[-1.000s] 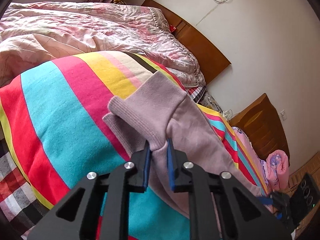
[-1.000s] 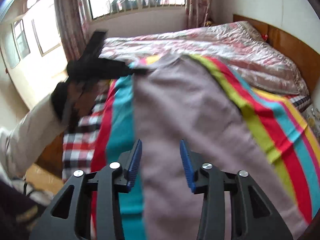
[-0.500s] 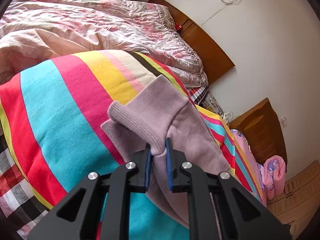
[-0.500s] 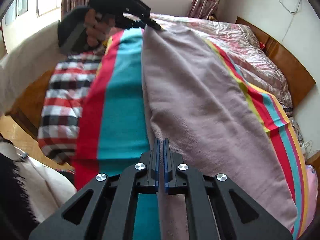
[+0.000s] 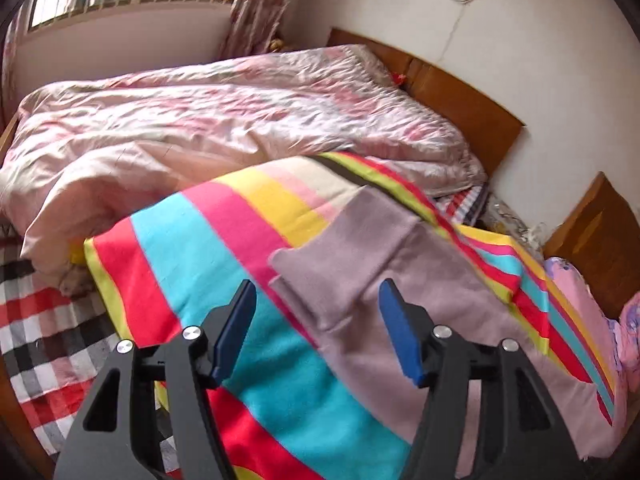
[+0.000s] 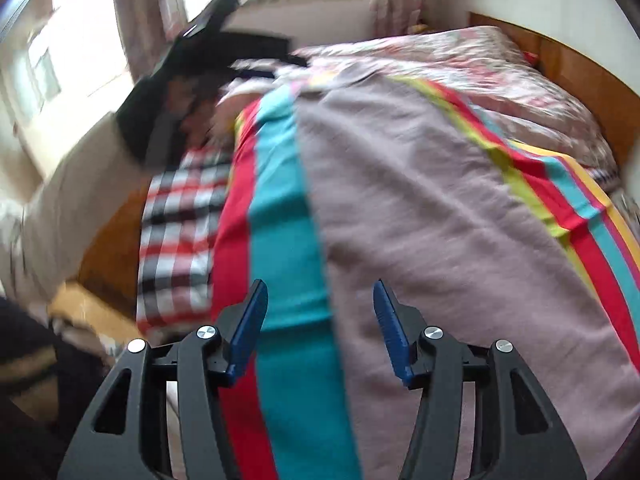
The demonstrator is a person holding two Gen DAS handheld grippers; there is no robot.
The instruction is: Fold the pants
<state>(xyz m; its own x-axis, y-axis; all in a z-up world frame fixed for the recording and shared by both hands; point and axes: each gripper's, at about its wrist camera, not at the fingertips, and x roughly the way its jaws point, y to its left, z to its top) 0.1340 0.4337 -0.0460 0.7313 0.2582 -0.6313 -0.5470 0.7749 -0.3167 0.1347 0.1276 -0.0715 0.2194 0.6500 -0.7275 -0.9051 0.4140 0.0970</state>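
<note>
The mauve pants (image 5: 400,280) lie flat along a striped blanket (image 5: 224,264) on the bed, legs stacked, cuffs at the far end. My left gripper (image 5: 316,320) is open and empty, hovering just above and behind the cuffs. In the right wrist view the pants (image 6: 420,208) stretch away from my right gripper (image 6: 320,320), which is open and empty above their near edge. The left gripper (image 6: 208,60) shows there as a blurred black shape at the far end, above the bed.
A pink quilt (image 5: 200,120) is heaped on the far half of the bed. A checked sheet (image 6: 176,232) covers the bed's left edge. A wooden headboard (image 5: 460,104) and nightstand (image 5: 596,232) stand at the right wall. A window is behind.
Both grippers have opened and let go of the pants. The left one has lifted back from the cuffs, which now lie flat. The right one has also pulled back and up.
</note>
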